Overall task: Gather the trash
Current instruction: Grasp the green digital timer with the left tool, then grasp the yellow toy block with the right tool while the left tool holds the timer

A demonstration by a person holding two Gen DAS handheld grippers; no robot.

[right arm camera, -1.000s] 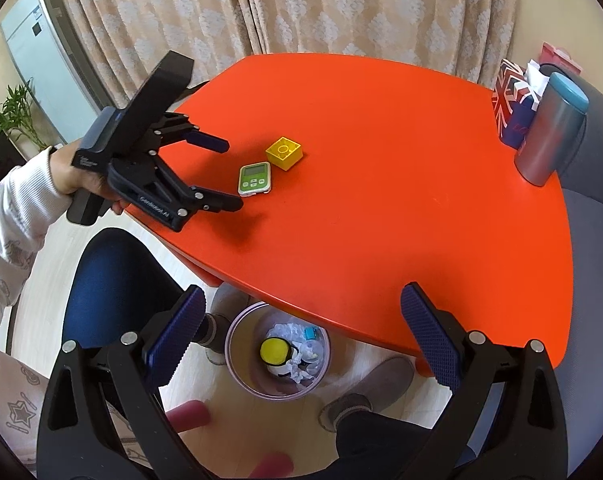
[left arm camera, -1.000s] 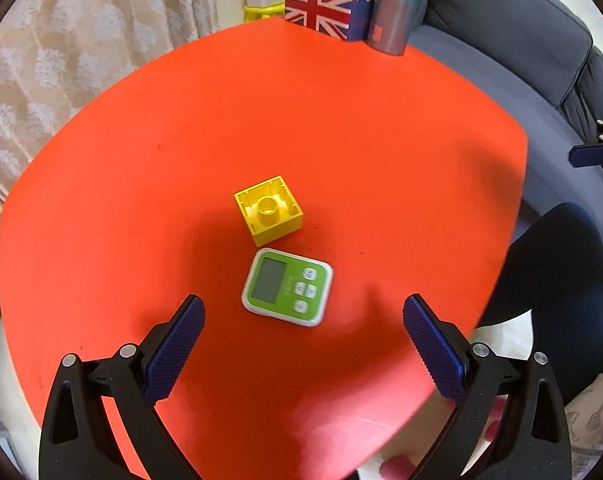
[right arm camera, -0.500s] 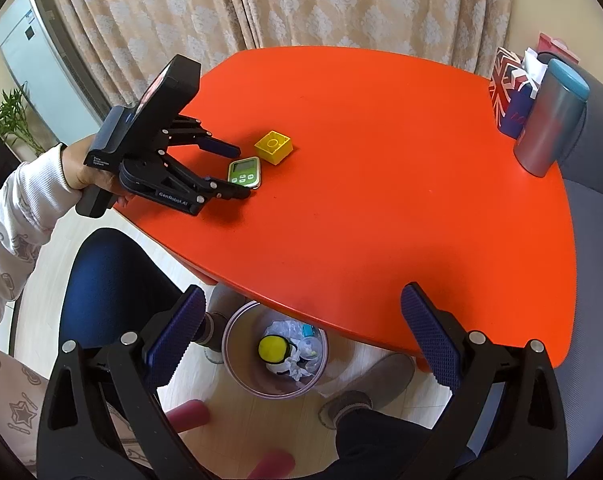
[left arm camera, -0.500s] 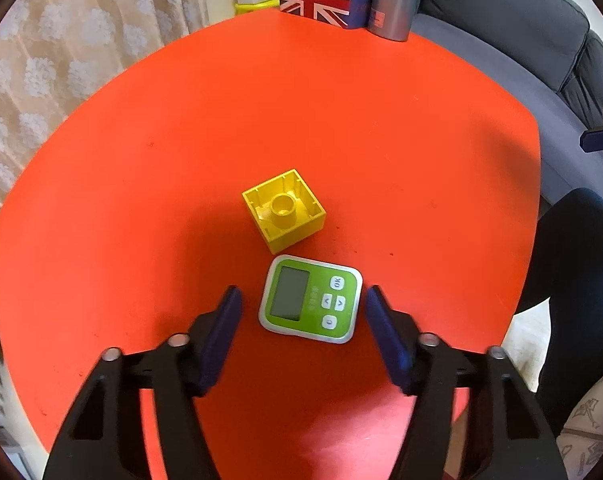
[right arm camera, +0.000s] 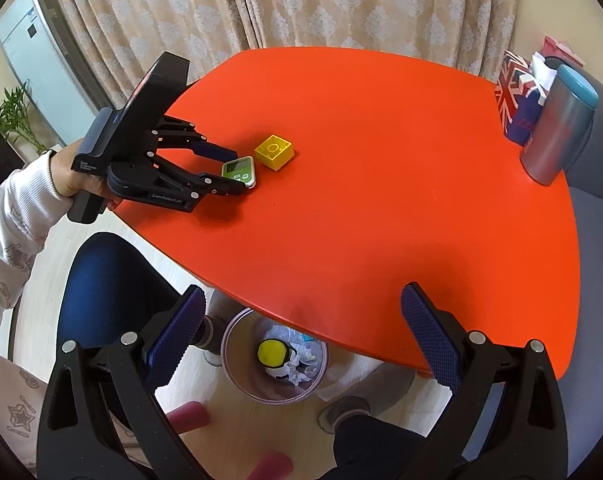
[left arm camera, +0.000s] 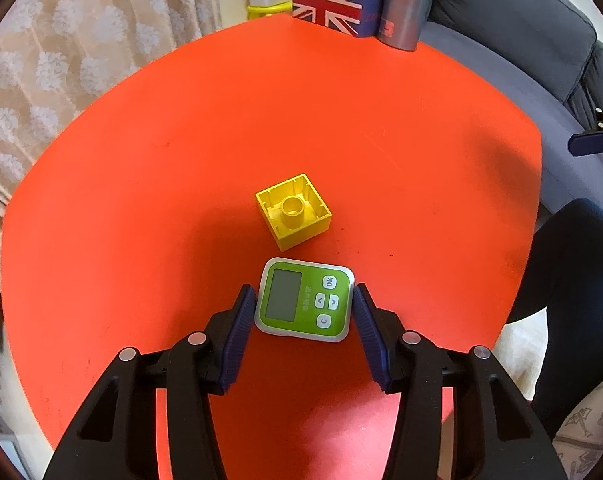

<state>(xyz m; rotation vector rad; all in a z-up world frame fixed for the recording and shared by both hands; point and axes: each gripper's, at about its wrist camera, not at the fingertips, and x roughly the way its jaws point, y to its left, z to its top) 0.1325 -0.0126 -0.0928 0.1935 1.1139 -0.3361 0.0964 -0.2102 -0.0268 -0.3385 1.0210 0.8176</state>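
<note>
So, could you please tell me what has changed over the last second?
The left tongs came down around the green timer and are closing; their pads sit at its sides, though firm contact is unclear. The timer, the yellow block and the right tongs, open above the bin, stayed put.

The tabletop (right arm camera: 381, 200) hides part of the bin's (right arm camera: 237, 360) rim, the trash inside is too small to name, and the timer's (left arm camera: 305, 300) small lettering stays unreadable
</note>
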